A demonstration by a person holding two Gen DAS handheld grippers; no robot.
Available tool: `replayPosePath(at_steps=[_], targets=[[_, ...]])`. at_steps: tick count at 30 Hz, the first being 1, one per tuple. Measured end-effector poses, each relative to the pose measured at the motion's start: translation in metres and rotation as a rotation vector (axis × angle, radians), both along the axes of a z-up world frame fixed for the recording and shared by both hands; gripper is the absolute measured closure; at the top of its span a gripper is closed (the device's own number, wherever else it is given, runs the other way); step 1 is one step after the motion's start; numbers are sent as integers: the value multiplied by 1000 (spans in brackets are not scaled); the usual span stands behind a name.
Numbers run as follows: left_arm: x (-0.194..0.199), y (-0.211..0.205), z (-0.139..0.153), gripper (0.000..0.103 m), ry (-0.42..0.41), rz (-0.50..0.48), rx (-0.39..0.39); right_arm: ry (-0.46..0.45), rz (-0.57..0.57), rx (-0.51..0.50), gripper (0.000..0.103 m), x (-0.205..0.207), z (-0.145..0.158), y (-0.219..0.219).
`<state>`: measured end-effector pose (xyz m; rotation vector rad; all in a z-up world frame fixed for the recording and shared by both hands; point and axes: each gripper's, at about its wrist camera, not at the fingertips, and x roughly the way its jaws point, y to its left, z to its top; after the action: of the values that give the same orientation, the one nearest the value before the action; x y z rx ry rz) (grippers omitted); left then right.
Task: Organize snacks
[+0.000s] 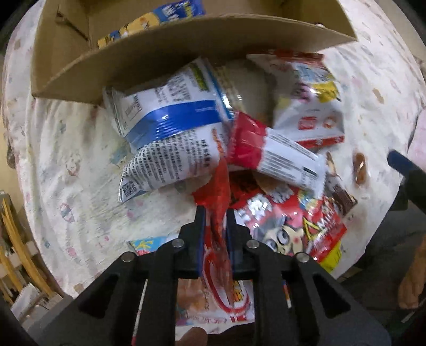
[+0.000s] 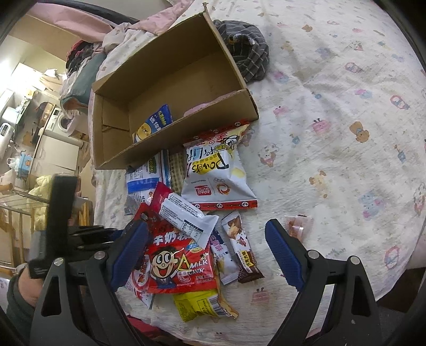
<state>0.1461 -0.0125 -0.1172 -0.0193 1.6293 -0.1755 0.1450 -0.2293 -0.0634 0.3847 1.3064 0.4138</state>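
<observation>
While right jaws gape empty, left jaws pinch a red packet [image 1: 217, 213].

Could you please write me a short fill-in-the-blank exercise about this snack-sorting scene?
1. The left gripper is shut on a ____ wrapper.
2. The right gripper is ____, holding nothing.
3. The cardboard box holds a ____ snack packet.
4. The red bag reads "MILK ____".

Missing words: red; open; blue; CANDY

The cardboard box [image 1: 165, 50] wall hides most of the blue packet [image 1: 149, 24] inside.
</observation>
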Motion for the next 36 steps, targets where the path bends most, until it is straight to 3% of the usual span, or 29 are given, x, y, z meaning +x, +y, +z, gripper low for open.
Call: replayPosePath(at_steps=[3,9,14,18,21,25,27,31,33,35,36], targets=[[-4,4,6,97,-35,-2,2,-5,4,0,11,0,1,1],[-25,31,45,98,-124,52,-29,16,23,-8,11,-2,-3,4],[-36,56,71,98,-224,86,13,132,0,88,11,2,-19,15],[-36,68,69,97,-238,99,11,224,-81,121,11,10,-39,33],[-36,68,61,97,-240,97,2,181,-19,-6,11,19,-41,64],[-37,70,56,97,-239,96,-13,0,304,-320,11,18,-36,120],[-36,71,55,97,-238,103,-22,-43,417,-410,12,14,-38,135],[-36,72,56,97,-241,106,-26,-23,512,-441,38,15,-51,150],[-36,71,56,97,-241,100,-21,-24,530,-450,45,13,-54,155],[-35,71,54,97,-238,99,-23,-34,542,-447,63,9,-55,158],[-35,71,53,97,-236,100,-25,-33,544,-443,64,8,-55,159]])
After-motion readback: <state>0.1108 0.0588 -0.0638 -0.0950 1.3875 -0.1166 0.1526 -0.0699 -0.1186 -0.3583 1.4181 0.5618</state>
